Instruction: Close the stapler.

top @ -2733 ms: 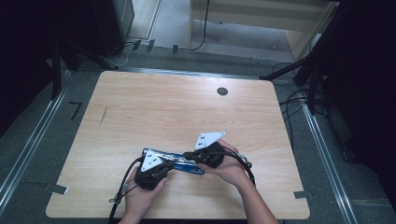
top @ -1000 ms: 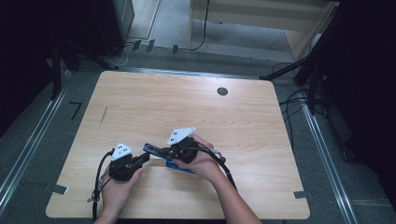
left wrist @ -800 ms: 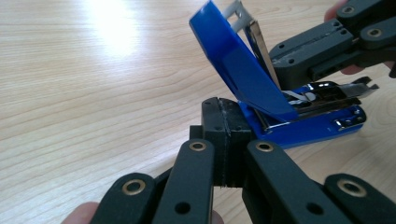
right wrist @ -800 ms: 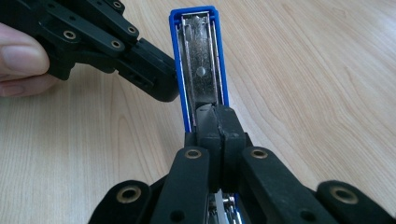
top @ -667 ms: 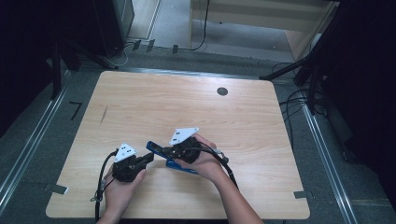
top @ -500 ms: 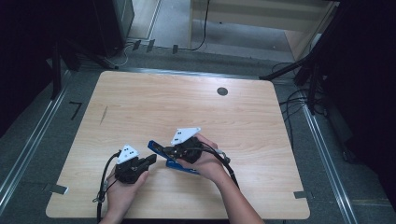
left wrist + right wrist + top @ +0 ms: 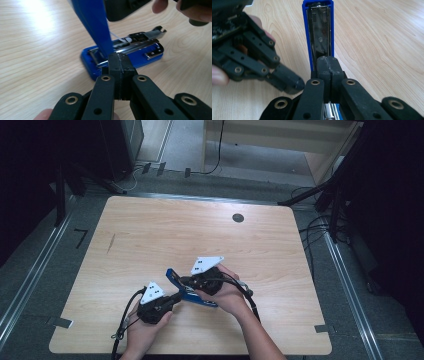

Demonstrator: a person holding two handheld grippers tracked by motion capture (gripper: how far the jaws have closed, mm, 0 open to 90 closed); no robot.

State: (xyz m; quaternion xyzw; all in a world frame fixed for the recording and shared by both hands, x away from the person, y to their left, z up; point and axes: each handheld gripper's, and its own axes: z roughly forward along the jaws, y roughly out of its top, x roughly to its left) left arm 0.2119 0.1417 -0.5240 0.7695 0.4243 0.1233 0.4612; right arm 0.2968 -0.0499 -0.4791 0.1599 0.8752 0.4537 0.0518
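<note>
Opening a blue plastic stapler with a bright metal staple channel (image 7: 192, 296) — that looks to be the step in hand. Base lying flat on the pale wood-grain bench (image 7: 200, 235), toward the near edge, well short of the round dark grommet (image 7: 238, 218) at the far side. Blue top cover (image 7: 173, 276) swung up and away from the base, slanting to the far left of it.

Right gripper (image 7: 186, 281) pressed together on the raised cover, just above the base. Left gripper (image 7: 176, 297) at the base's near-left end, jaws pressed together too; whether pinching the front lip of the base or merely bearing on it, cannot tell.

Next move, by judgement: keep the base pinned while swinging the cover farther back on its hinge, slowly, so the base does not lift or skid across the bench.

Left gripper view: the open metal channel (image 7: 136, 45) on the blue base, with spring and pusher at its far end — detail lost to the high view. Cover (image 7: 93, 23) crossing overhead as a blurred blue band. Right gripper view: the cover's underside (image 7: 319, 32), a metal liner framed in blue, running straight away from the closed jaws, with the left gripper (image 7: 293, 83) off to one side. High view alone: both hands, trailing cables, and the stapler's place relative to the grommet.
</note>
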